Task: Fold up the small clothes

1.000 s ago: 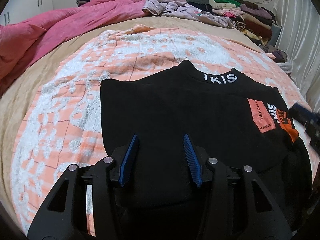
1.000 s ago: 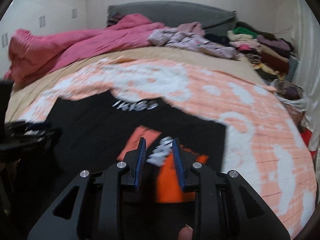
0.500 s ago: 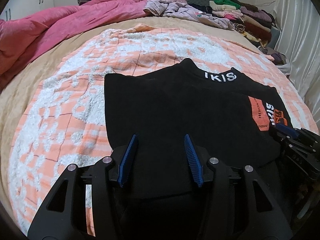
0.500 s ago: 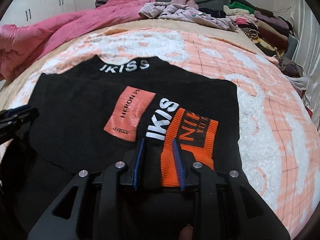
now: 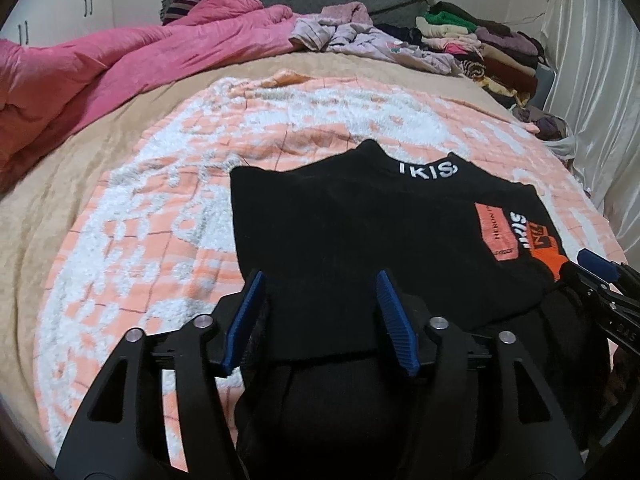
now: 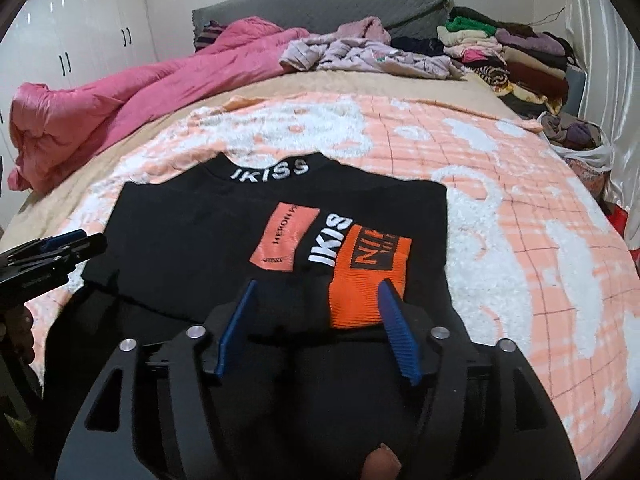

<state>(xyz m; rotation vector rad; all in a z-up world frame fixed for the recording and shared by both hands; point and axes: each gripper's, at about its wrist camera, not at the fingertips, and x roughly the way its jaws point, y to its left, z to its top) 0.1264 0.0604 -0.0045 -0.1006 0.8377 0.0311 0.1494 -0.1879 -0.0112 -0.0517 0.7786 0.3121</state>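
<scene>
One black sweater [image 6: 208, 248] on the bed, two claws over its near edge

We count one sweater, two claws, one pink quilt [image 5: 120, 60] and one pile of folded clothes [image 6: 516, 56]. The sweater lies flat on the orange-and-white blanket [image 6: 520, 208], collar away from us. Our left claw [image 5: 320, 312] is spread – its jaws have just been opening – with black cloth lying loose between the blue pads. Our right claw [image 6: 316, 320] is also spread, just opened, above the hem and the orange patch – neither pinches anything.

My left gripper [image 5: 320, 300] jaws just widened, hovering over black top [image 5: 360, 232]; right gripper [image 5: 600, 276] at far right.
</scene>
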